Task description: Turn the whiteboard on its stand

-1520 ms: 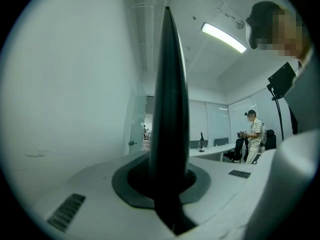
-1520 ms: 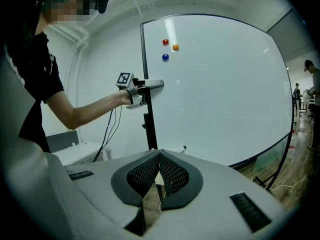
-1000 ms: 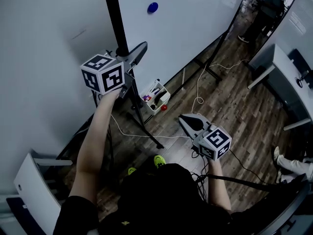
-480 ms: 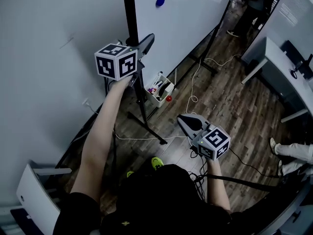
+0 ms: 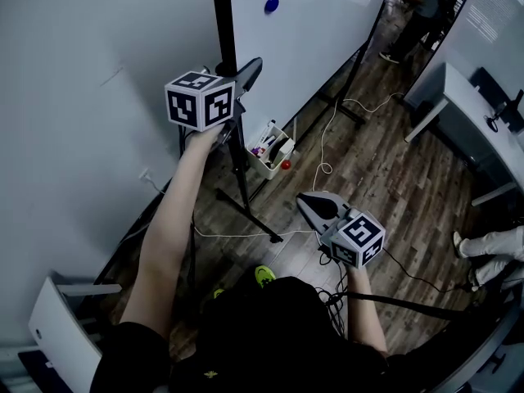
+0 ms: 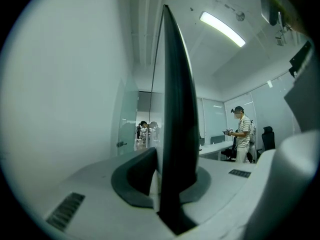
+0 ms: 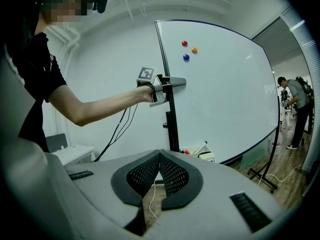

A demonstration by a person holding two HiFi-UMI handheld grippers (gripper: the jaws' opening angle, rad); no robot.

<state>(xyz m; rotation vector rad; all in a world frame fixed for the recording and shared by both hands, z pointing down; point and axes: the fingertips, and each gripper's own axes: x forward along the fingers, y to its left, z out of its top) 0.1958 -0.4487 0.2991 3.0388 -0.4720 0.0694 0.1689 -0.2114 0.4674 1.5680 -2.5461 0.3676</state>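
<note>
The whiteboard (image 5: 319, 31) stands on its black stand, with red, orange and blue magnets (image 7: 186, 57) near its top. My left gripper (image 5: 250, 68) is held level and shut on the board's black frame edge (image 5: 223, 23). In the left gripper view that edge (image 6: 176, 134) runs upright between the jaws of the left gripper (image 6: 167, 179). The right gripper view shows the board (image 7: 225, 94) from the front, with the left gripper (image 7: 175, 82) at its left edge. My right gripper (image 5: 309, 203) hangs low over the floor, apart from the board. Its pads (image 7: 159, 159) are shut with nothing between them.
A white tray (image 5: 272, 150) with markers sits by the stand's feet (image 5: 250, 215). A white cable (image 5: 323, 166) lies on the wooden floor. The white wall is close on the left. A desk (image 5: 467, 113) stands at right, and a person (image 5: 417, 6) stands beyond the board.
My left gripper has moved right and a little up in the head view, with the board's edge in it, and the board has swung with it. The right gripper has kept still.
</note>
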